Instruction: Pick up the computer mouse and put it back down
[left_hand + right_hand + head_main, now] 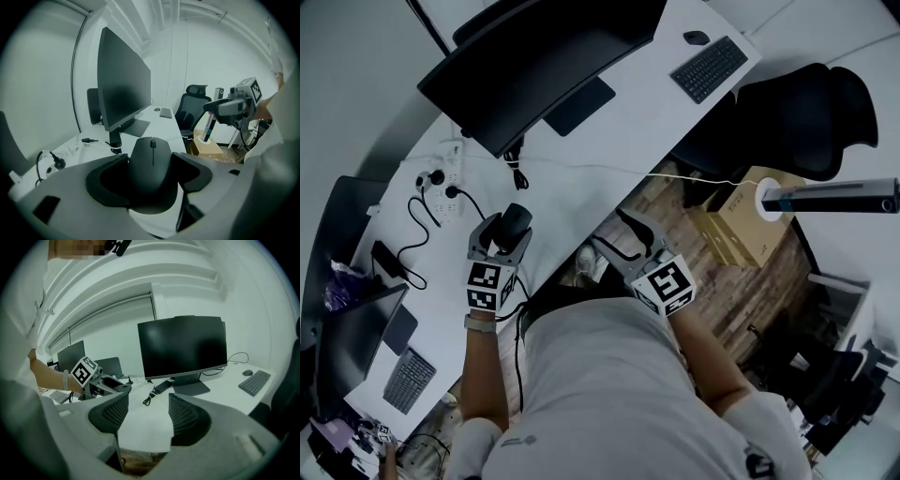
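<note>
Pick-up step: mouse (152, 157) is clamped in left gripper (151, 163); right gripper (146, 411) is held apart, empty. Lowering onto desk (609, 141) and release are called for.

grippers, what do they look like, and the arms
The left gripper and right gripper have grey bodies with dark curved pads, and each carries a cube of black-and-white square markers. The person wears a pale short-sleeved shirt and a light wristband on the left wrist.
</note>
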Available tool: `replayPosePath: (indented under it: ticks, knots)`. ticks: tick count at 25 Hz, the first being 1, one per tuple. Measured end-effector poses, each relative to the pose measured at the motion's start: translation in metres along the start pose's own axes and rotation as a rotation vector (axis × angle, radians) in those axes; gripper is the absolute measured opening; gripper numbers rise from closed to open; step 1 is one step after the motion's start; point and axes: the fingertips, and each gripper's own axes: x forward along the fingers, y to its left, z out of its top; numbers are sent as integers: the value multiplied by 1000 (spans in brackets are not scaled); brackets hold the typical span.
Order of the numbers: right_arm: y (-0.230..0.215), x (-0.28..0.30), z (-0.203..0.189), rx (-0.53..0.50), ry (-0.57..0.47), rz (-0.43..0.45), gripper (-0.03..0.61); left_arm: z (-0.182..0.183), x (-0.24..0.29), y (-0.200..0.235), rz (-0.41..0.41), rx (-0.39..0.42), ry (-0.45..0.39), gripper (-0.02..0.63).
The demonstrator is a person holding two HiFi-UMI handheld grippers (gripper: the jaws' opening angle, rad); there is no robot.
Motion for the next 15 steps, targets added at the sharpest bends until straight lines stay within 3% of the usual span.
replayPosePath:
  ticks: [15]
  knots:
    - [-44,-26,-43,75,78,-95,264,-52,74,-9,-27,8,185,290]
